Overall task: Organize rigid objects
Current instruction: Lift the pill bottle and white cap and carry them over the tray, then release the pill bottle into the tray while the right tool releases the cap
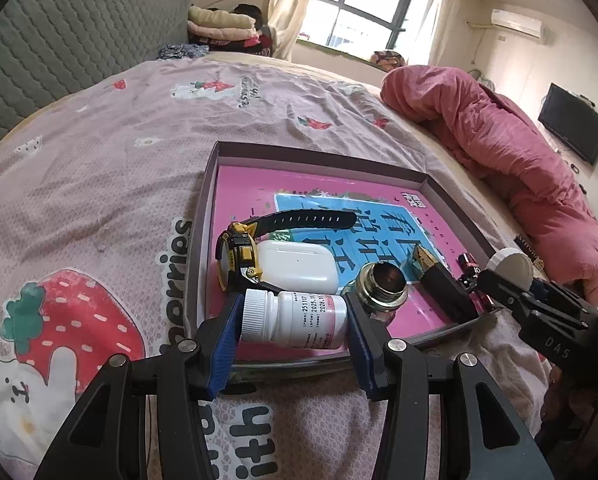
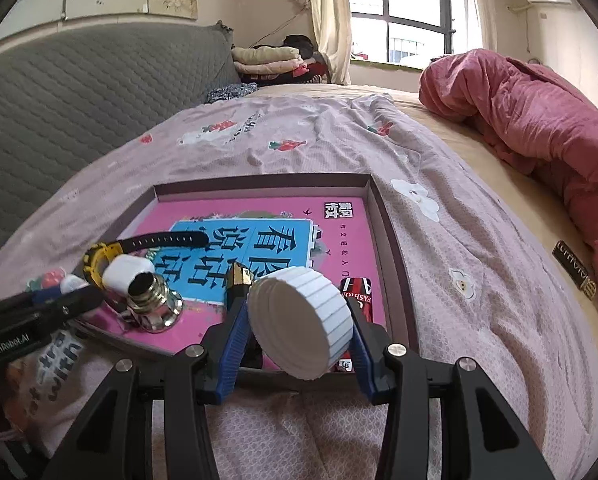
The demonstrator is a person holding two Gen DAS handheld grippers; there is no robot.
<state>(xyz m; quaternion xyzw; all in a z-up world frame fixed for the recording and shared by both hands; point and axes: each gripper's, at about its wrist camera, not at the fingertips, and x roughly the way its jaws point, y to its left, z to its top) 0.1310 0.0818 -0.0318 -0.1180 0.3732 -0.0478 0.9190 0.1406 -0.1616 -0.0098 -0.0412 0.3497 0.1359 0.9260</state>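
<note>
A shallow box point(image 1: 439, 184) point(image 2: 383, 208) with a pink printed floor lies on the bed. My left gripper point(image 1: 293, 320) is shut on a white pill bottle point(image 1: 299, 318), held sideways over the box's near edge. My right gripper point(image 2: 299, 324) is shut on a ribbed white lid point(image 2: 303, 320) point(image 1: 511, 266), tilted above the box's near right corner. Inside the box lie a yellow-and-black watch point(image 1: 239, 252) point(image 2: 99, 260), a white earbud case point(image 1: 299, 264) point(image 2: 127, 272), a metal threaded fitting point(image 1: 383, 284) point(image 2: 151, 300), a black-and-gold lighter point(image 1: 439, 280) point(image 2: 239, 280) and a red battery point(image 1: 471, 268) point(image 2: 359, 292).
A rolled pink quilt point(image 1: 499, 140) point(image 2: 539, 120) lies along the bed's right side. The grey padded headboard point(image 1: 59, 40) point(image 2: 79, 92) stands at the left. Folded clothes point(image 1: 223, 24) point(image 2: 271, 60) are stacked by the window. A small dark labelled object point(image 2: 575, 272) rests near the quilt.
</note>
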